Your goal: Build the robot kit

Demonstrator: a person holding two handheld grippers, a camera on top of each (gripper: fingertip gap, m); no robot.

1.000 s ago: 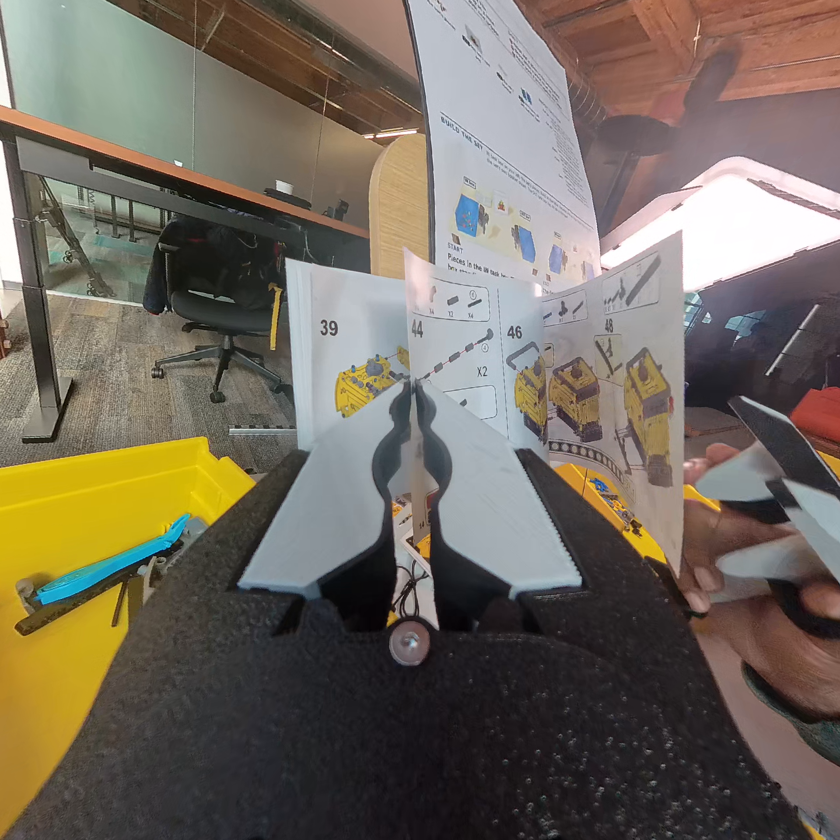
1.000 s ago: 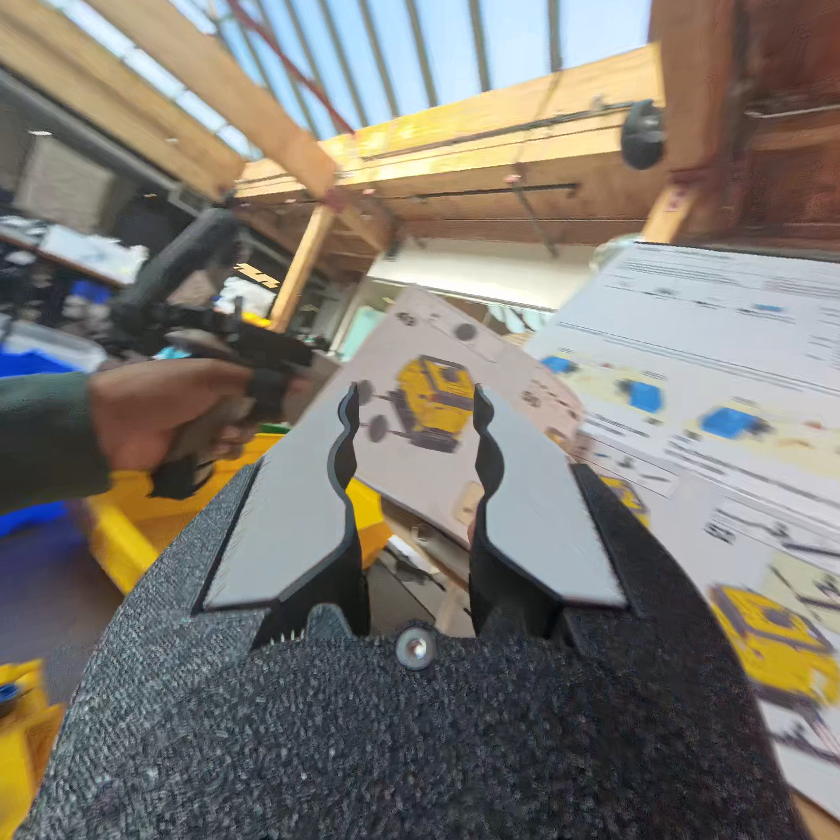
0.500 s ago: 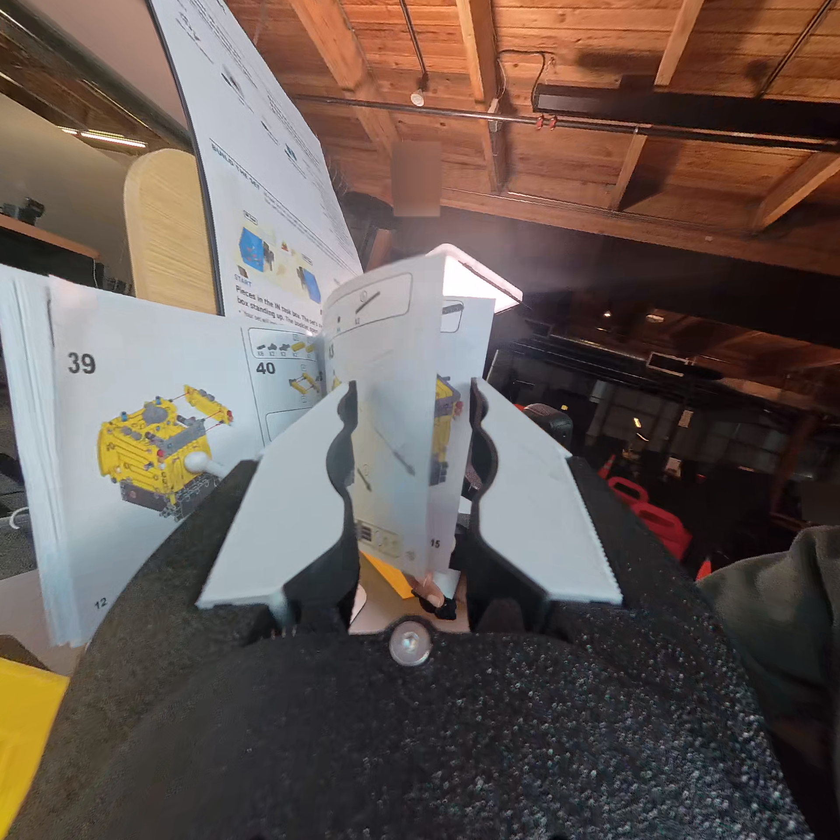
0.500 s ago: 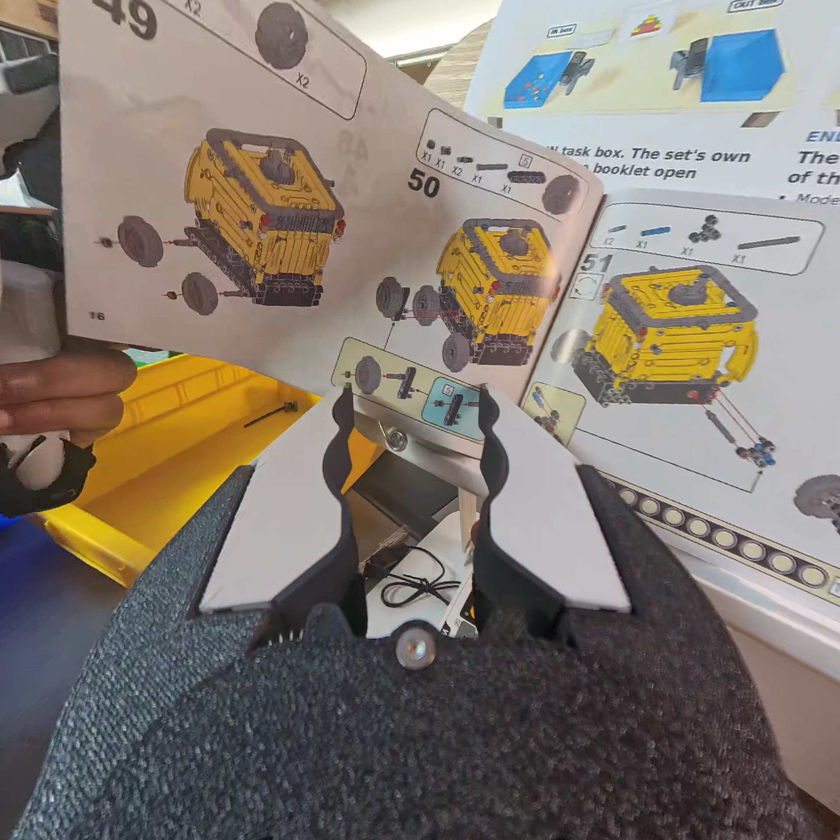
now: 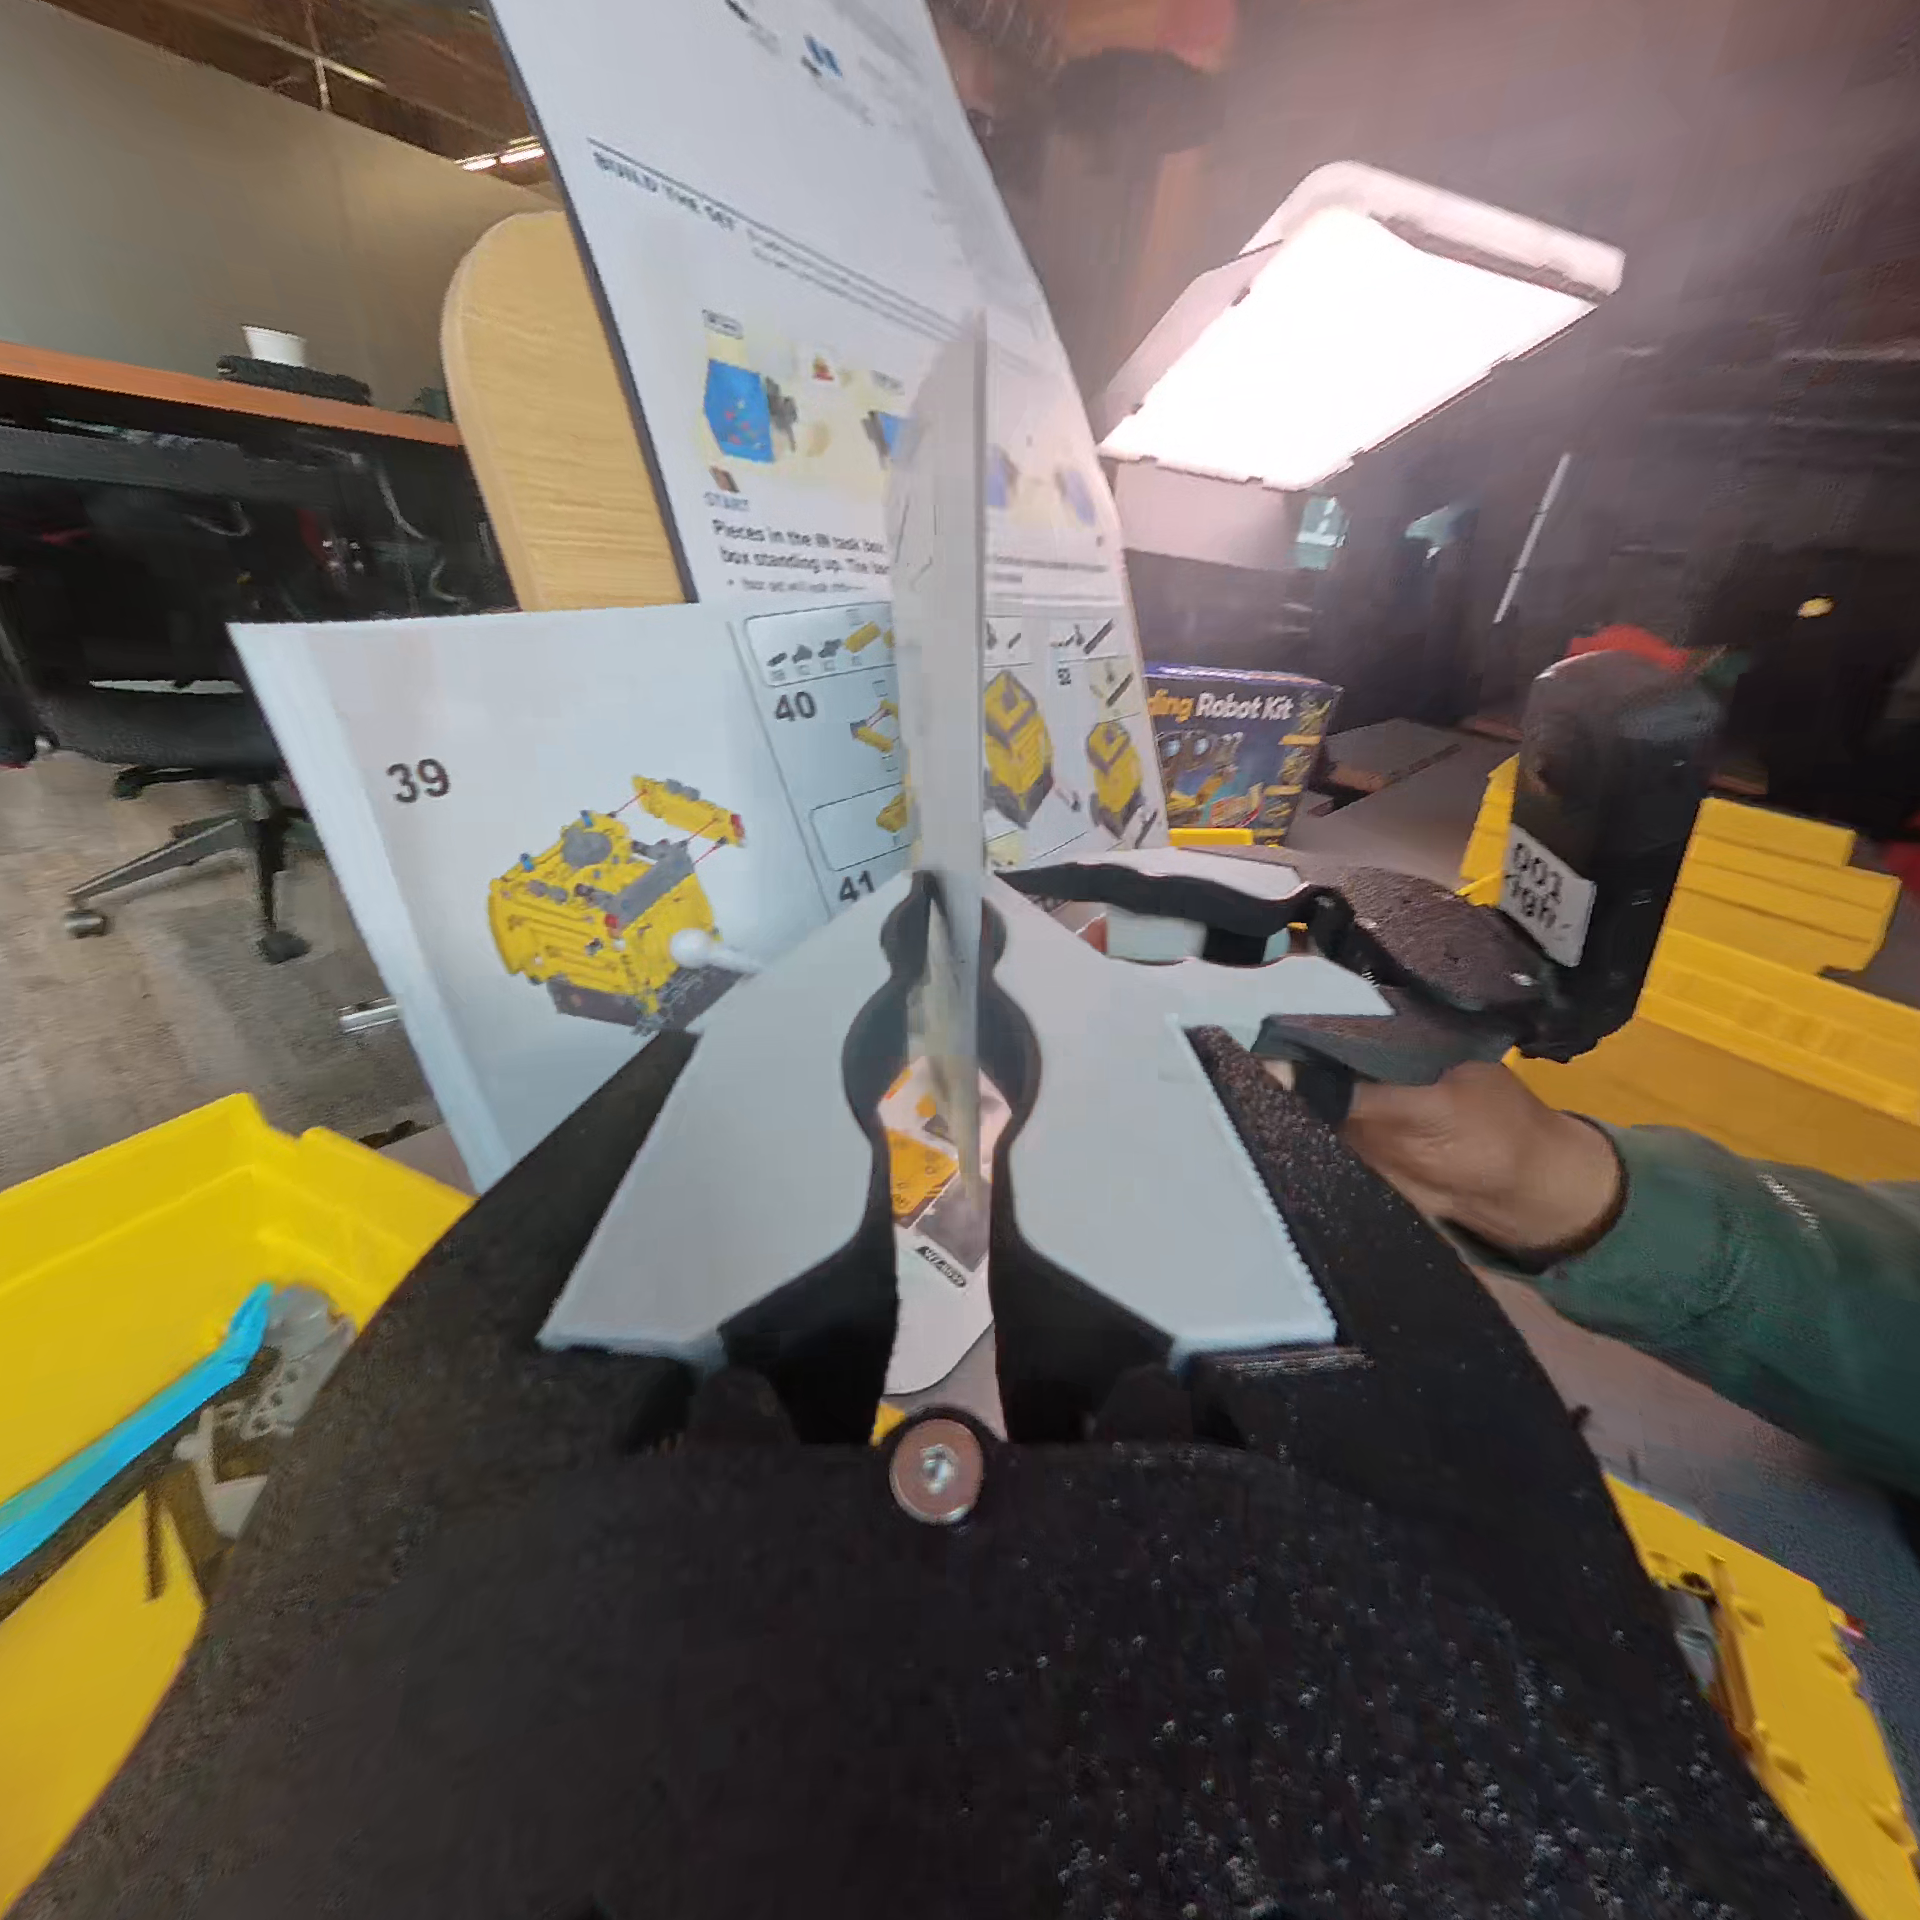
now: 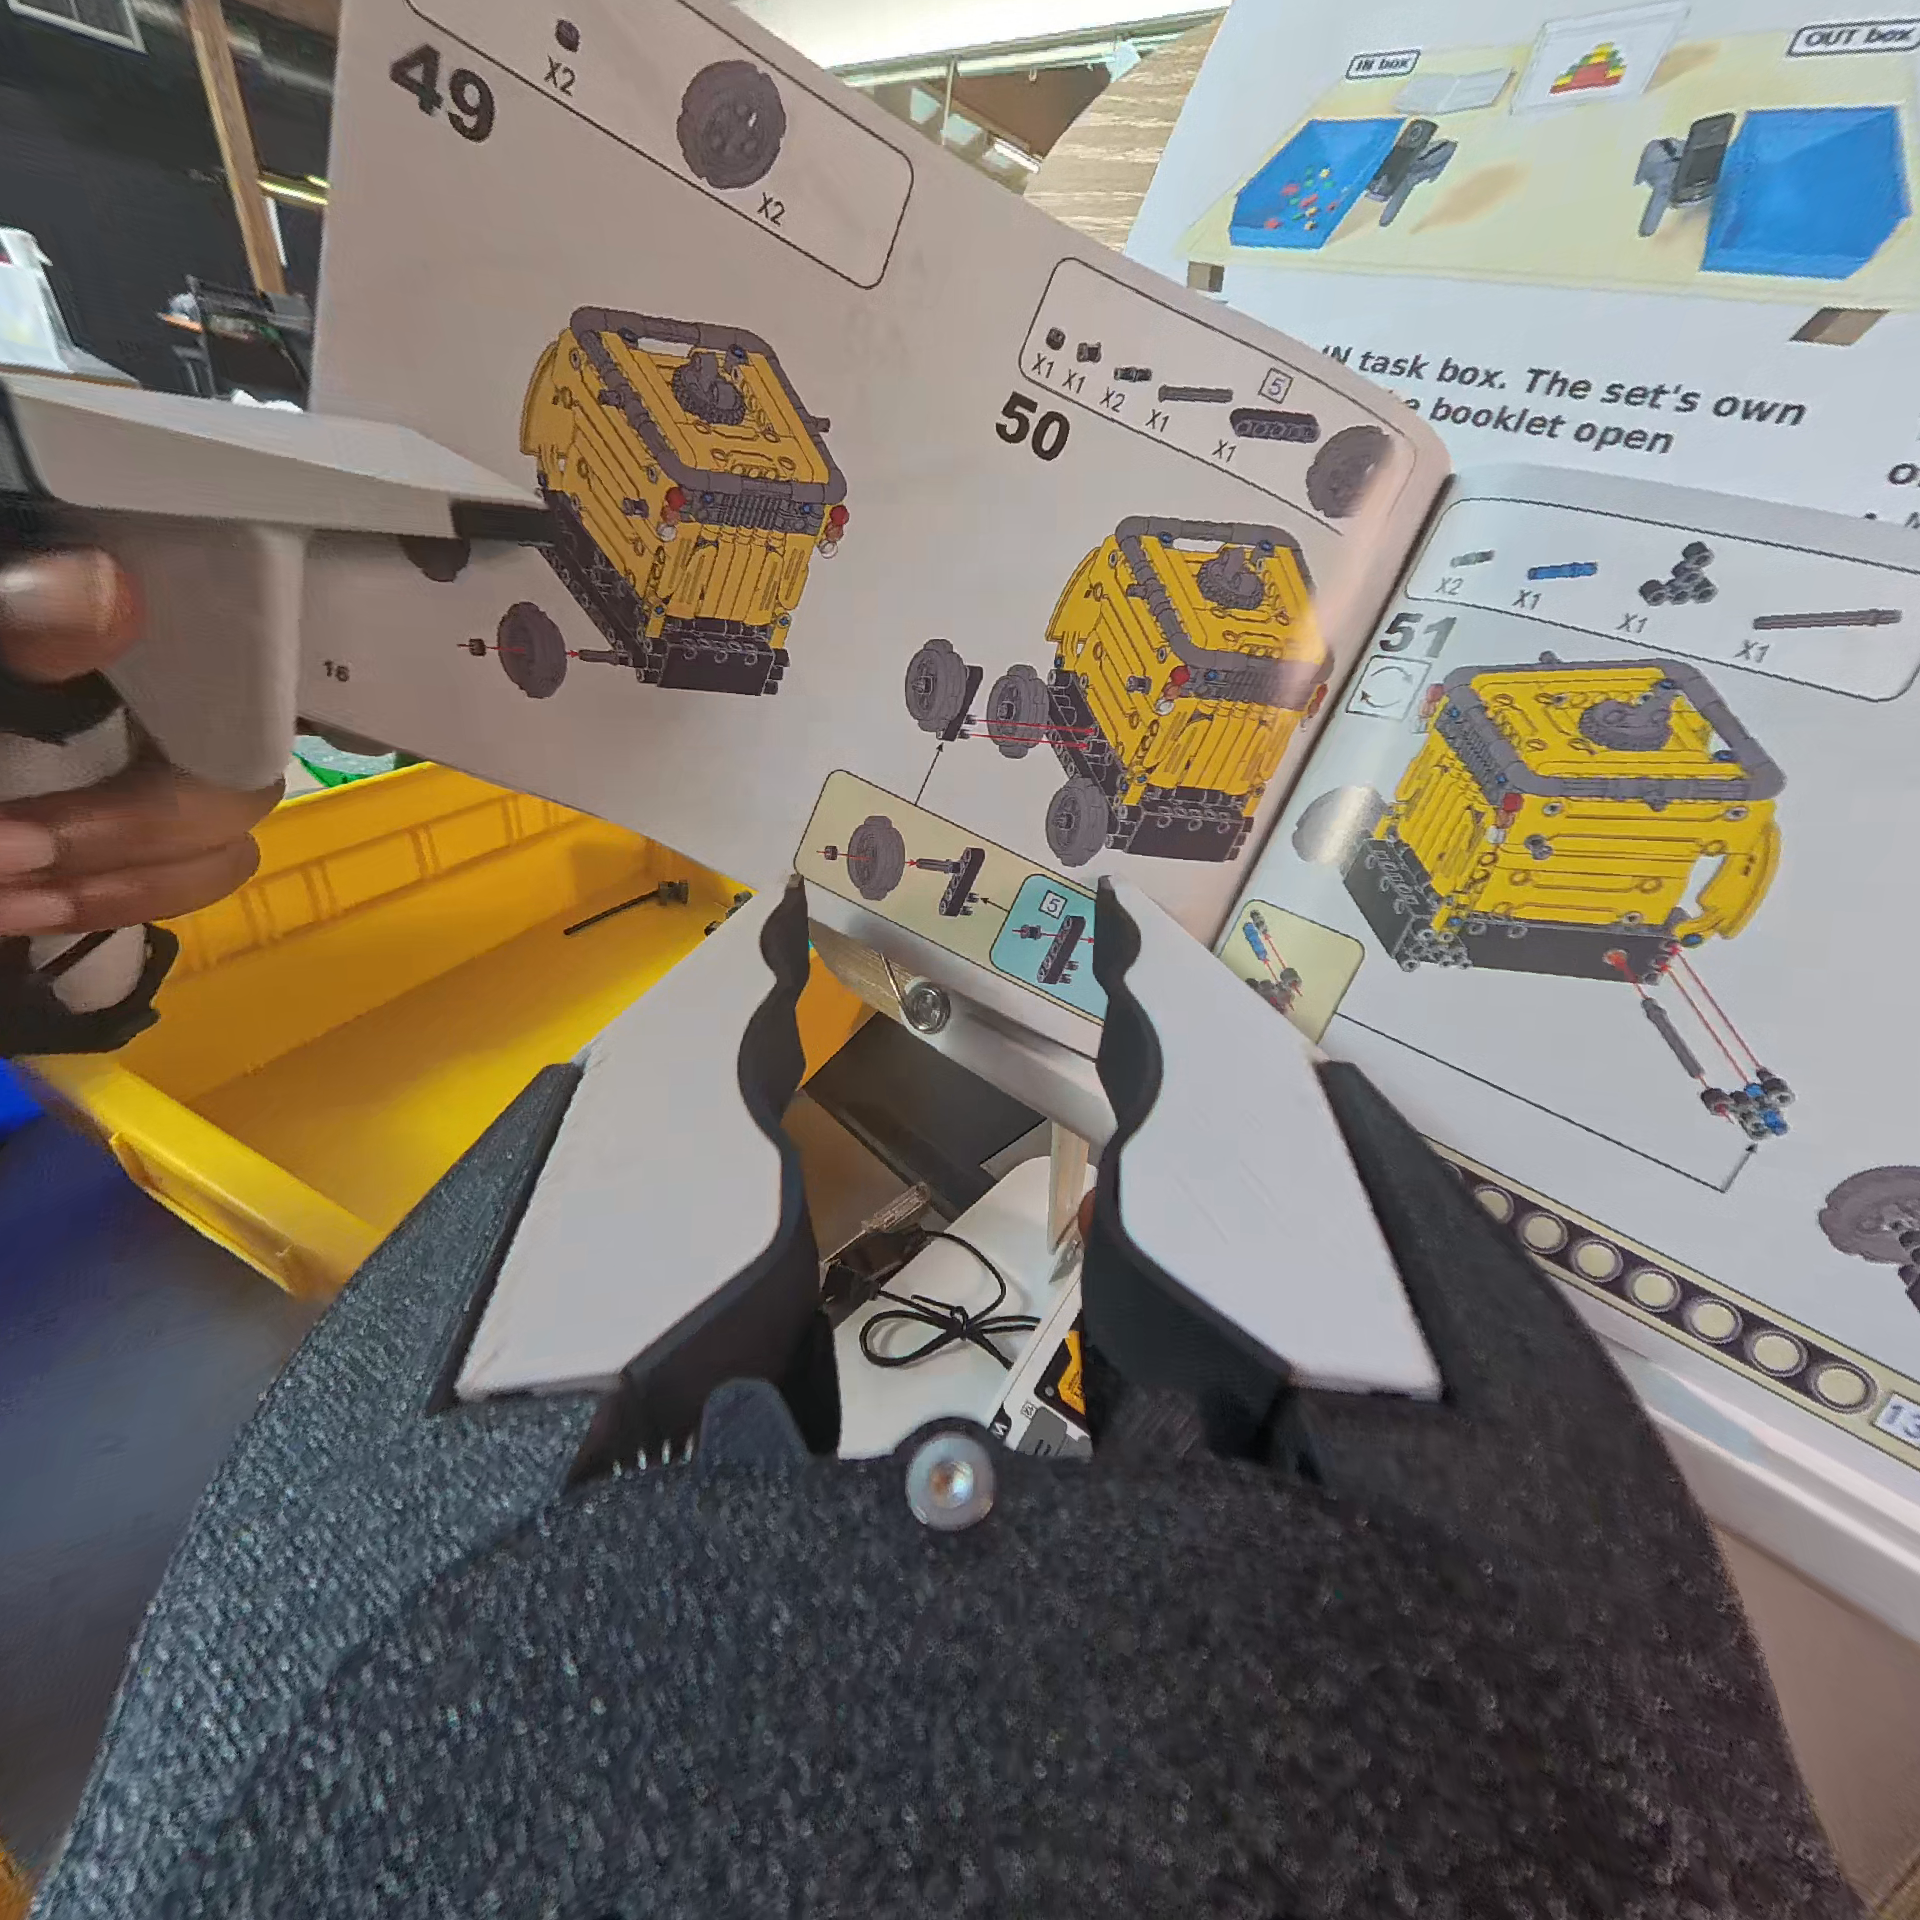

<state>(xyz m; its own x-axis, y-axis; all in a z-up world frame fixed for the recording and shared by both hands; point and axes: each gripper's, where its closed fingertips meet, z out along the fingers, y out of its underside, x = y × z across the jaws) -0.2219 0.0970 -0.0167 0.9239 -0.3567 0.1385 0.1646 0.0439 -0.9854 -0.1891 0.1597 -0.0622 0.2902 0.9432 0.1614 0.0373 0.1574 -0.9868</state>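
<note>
L wrist view: left gripper [image 5: 943, 909] pinched tight on one booklet page [image 5: 940, 623], edge-on, upright; right gripper [image 5: 1164, 914] to its right, yellow bin [image 5: 125, 1247] near left.

R wrist view: right gripper [image 6: 948, 914] w/ fingers wide apart, holding nothing, just below the lifted page [image 6: 727, 416]; left gripper [image 6: 312, 488] clamps it at far left.

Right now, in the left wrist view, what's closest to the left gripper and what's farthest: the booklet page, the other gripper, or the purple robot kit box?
1. Booklet page: pinched between the left gripper fingers, standing edge-on.
2. Right gripper: just to the right, beyond the fingertips.
3. Purple kit box: farther back on the right.
</note>
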